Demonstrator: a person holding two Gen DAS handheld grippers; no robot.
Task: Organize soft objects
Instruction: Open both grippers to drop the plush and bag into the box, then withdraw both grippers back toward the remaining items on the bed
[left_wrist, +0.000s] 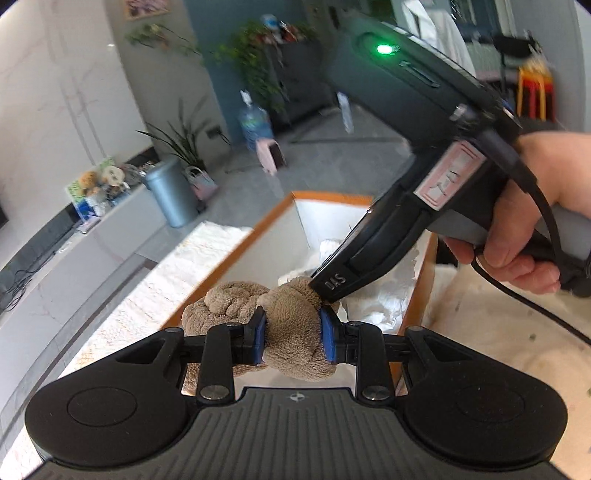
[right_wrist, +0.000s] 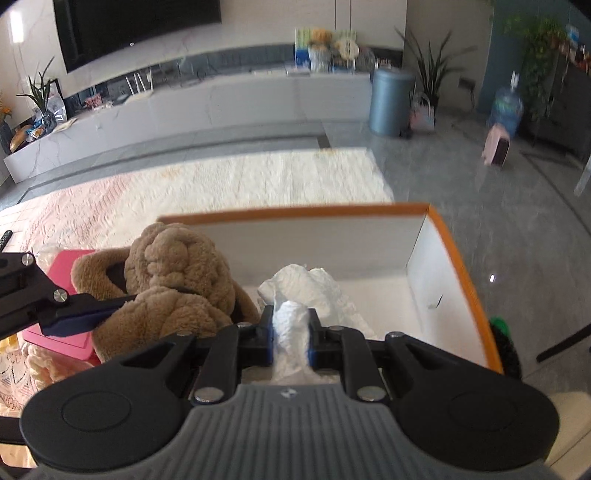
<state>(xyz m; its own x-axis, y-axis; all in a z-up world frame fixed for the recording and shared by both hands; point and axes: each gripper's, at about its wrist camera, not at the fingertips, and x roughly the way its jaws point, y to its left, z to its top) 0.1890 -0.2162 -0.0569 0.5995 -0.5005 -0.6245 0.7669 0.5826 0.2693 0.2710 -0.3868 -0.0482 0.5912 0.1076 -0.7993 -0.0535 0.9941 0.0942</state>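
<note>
While the left wrist view looks down over its own fingers, the left gripper (left_wrist: 291, 339) is pinching a brown fleece bundle (left_wrist: 258, 310) between its blue pads (left_wrist: 327, 338), and the fabric bulges out on both sides of them. The bundle hangs over the near edge of a white box with orange rim (left_wrist: 258, 230). Inside the box lies white crumpled cloth (left_wrist: 373, 295). From the upper right comes the right gripper's body, held by a hand (left_wrist: 517, 236), and its tip is touching the brown bundle (the fingers themselves are hidden there).

In the right wrist view, the right gripper (right_wrist: 291, 338) is pressed together on a fold of the white cloth (right_wrist: 291, 325), w/ the rest of the cloth (right_wrist: 317, 291) resting on the box floor. The box (right_wrist: 454, 251) stands on a cream rug (right_wrist: 221, 181). At the left the brown bundle (right_wrist: 177, 280) sits at the box's left side, approx. over a pink flat thing (right_wrist: 62, 266), w/ one dark finger of the left gripper against it.
</note>
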